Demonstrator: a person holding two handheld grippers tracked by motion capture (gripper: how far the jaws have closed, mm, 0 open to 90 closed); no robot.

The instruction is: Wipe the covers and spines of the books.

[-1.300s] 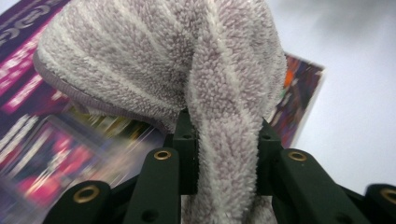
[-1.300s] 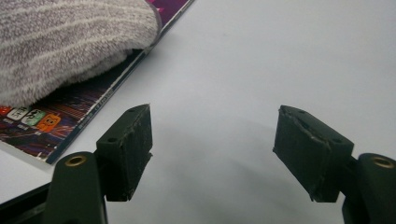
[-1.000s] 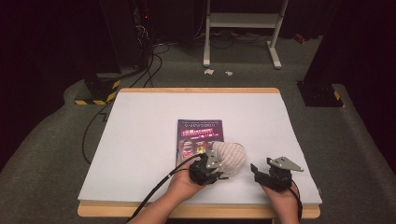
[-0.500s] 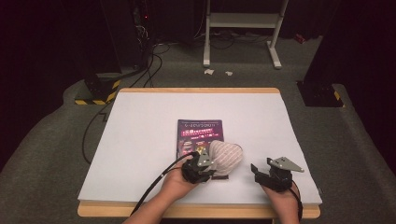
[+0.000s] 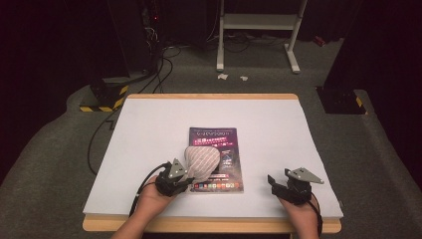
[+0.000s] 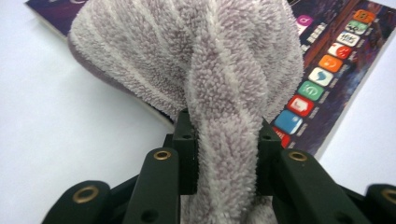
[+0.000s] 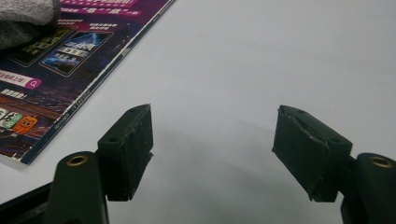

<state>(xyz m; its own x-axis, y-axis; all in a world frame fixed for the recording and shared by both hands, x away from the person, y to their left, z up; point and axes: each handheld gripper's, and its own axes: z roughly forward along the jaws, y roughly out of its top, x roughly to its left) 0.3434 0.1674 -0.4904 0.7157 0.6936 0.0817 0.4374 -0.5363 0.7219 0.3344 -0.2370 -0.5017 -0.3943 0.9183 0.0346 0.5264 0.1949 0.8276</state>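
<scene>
A pale striped fluffy cloth (image 5: pixel 201 162) lies bunched on a dark purple magazine (image 5: pixel 219 144) in the middle of the white table. My left gripper (image 5: pixel 185 175) grips the cloth's near end at the magazine's lower left. In the left gripper view the cloth (image 6: pixel 196 60) is pinched between both black pads, over the magazine (image 6: pixel 336 60). My right gripper (image 5: pixel 274 180) rests near the table's front right, open, with bare table between its pads (image 7: pixel 128 149). The magazine's corner (image 7: pixel 60 70) and a bit of cloth (image 7: pixel 23 14) show at the upper left of the right gripper view.
The white table top (image 5: pixel 298 129) has a wooden front edge (image 5: pixel 214 225). Beyond it are grey carpet, black cables (image 5: pixel 159 69), a yellow-black striped block (image 5: pixel 102 104) and a white stand (image 5: pixel 259 25).
My left gripper has dragged the cloth leftward across the magazine, from its right part to its left edge. The right gripper has stayed put.
</scene>
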